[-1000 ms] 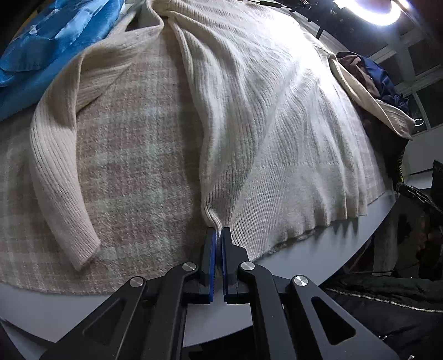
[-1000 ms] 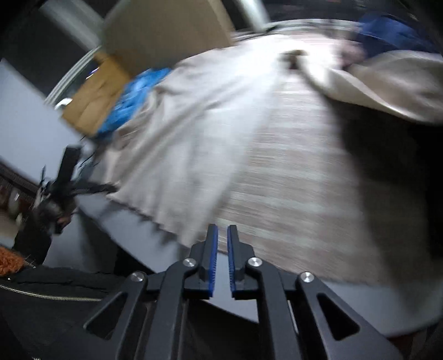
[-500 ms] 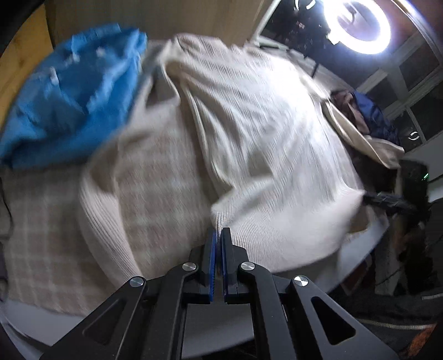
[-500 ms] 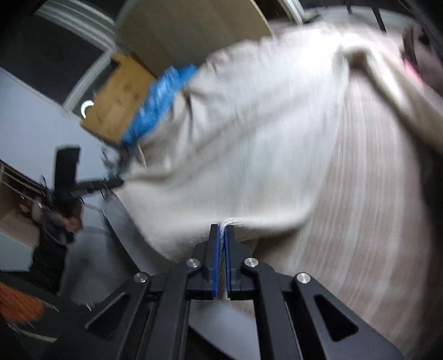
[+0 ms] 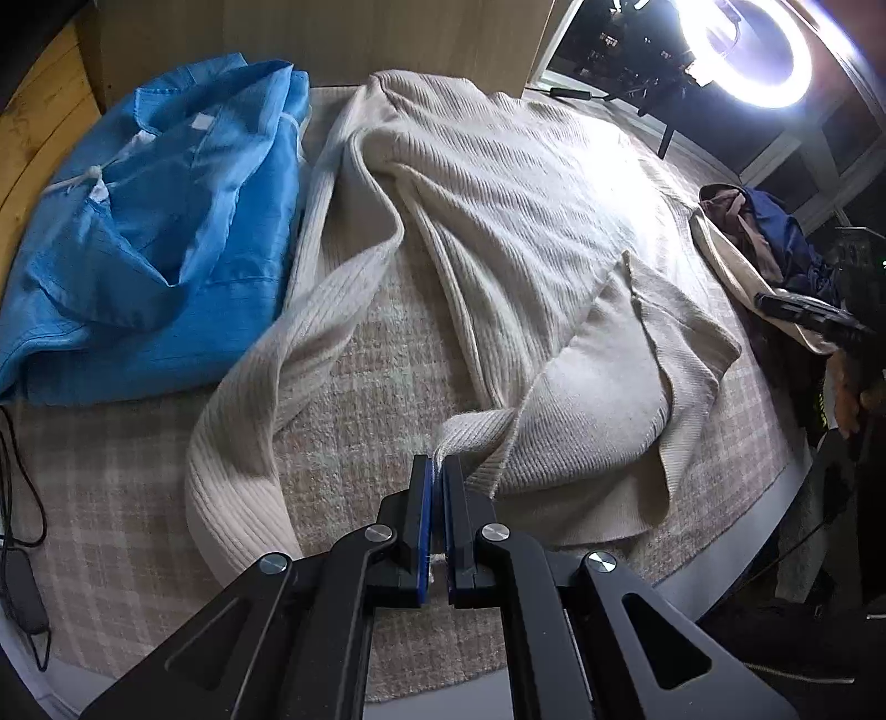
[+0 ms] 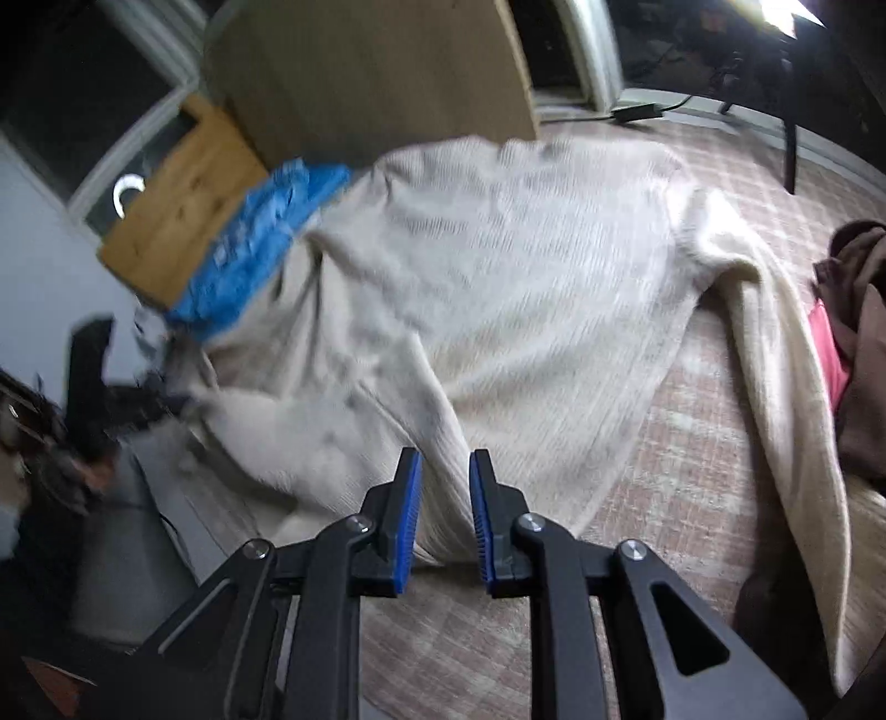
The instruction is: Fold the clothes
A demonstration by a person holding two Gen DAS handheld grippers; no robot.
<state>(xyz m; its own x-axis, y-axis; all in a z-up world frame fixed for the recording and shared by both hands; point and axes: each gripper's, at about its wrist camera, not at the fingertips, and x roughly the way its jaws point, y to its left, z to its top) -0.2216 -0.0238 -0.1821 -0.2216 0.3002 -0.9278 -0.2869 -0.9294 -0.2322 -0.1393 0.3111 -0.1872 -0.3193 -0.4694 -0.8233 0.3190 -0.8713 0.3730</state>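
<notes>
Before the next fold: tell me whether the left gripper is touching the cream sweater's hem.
Touching. In the left wrist view the left gripper is shut on the cream sweater's hem corner, knit pinched between the blue pads.

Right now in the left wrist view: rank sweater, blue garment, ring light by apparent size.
1. sweater
2. blue garment
3. ring light, farther from the camera and cut off by the frame edge, so its true size is unsure.
</notes>
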